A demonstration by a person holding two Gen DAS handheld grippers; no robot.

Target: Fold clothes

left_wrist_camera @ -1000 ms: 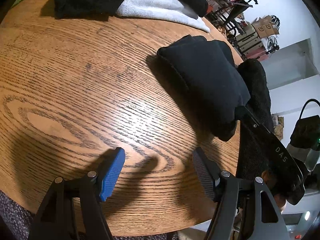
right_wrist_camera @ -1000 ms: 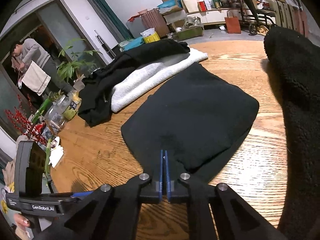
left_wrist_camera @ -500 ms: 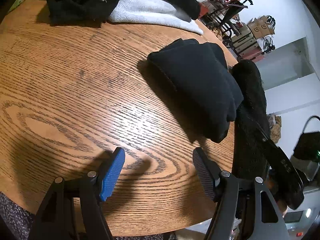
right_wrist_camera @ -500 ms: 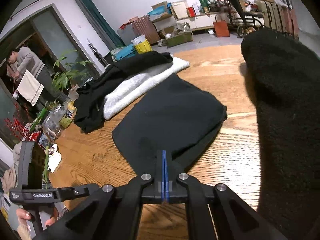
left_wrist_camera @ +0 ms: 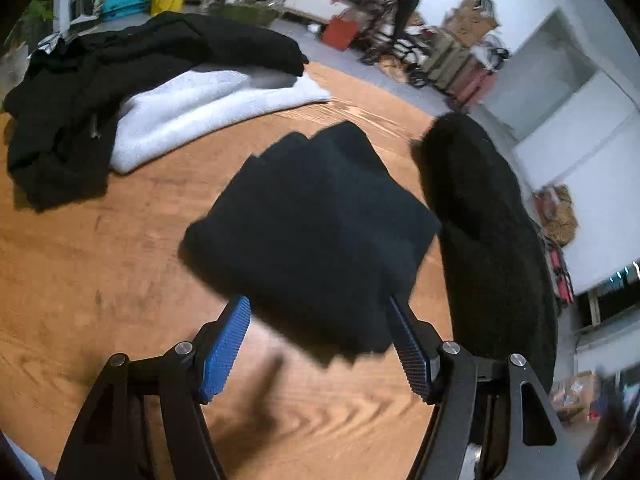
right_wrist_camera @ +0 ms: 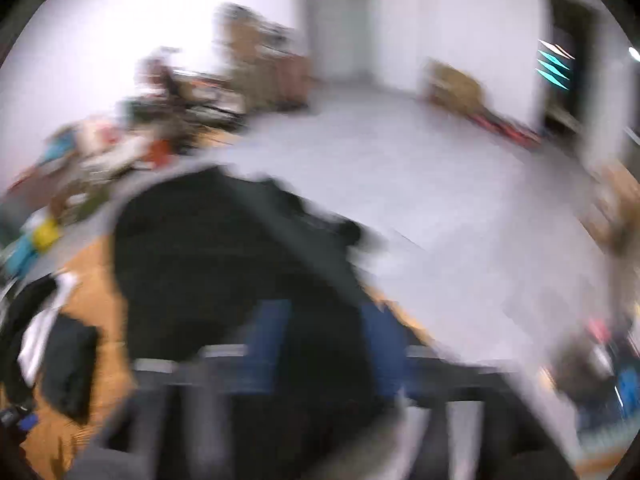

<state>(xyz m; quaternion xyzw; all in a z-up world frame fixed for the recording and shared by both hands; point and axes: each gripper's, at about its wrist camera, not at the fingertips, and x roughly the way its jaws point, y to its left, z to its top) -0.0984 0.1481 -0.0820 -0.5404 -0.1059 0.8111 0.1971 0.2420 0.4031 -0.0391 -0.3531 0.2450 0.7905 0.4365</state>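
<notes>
Oak-grained wooden tabletop [left_wrist_camera: 80,264], warm orange-brown with dark swirling rings, carries everything in the left wrist view. On it, just ahead of the left gripper [left_wrist_camera: 318,344], lies the folded black garment [left_wrist_camera: 316,220]: a thick, matte, soft-looking pad of cloth, roughly square, with stepped layers showing along its far edge. Its near edge reaches in between the two blue ribbed fingertip pads [left_wrist_camera: 226,344], which stand wide apart and grip nothing.

To the right of the garment, touching or nearly touching its side, runs a long black fleecy mass [left_wrist_camera: 488,232] with a nubby, fuzzy pile and a rounded far end. At the far left sits a crumpled black heap of clothing [left_wrist_camera: 80,92] draped over a flat white terry-textured cloth [left_wrist_camera: 208,108].

Compared with a second ago, the left gripper has come forward and tilted up, so the folded garment now sits between its fingers instead of far off to the right, and the cluttered room shows behind. The right gripper [right_wrist_camera: 324,344], then pinched shut on the garment's edge, now shows two blue fingers with a dark gap between them, so its jaws look apart. Its view is heavily smeared by motion and has swung toward the grey floor and white walls; dark cloth fills the space ahead of the fingers, but I cannot tell whether they touch it.
</notes>
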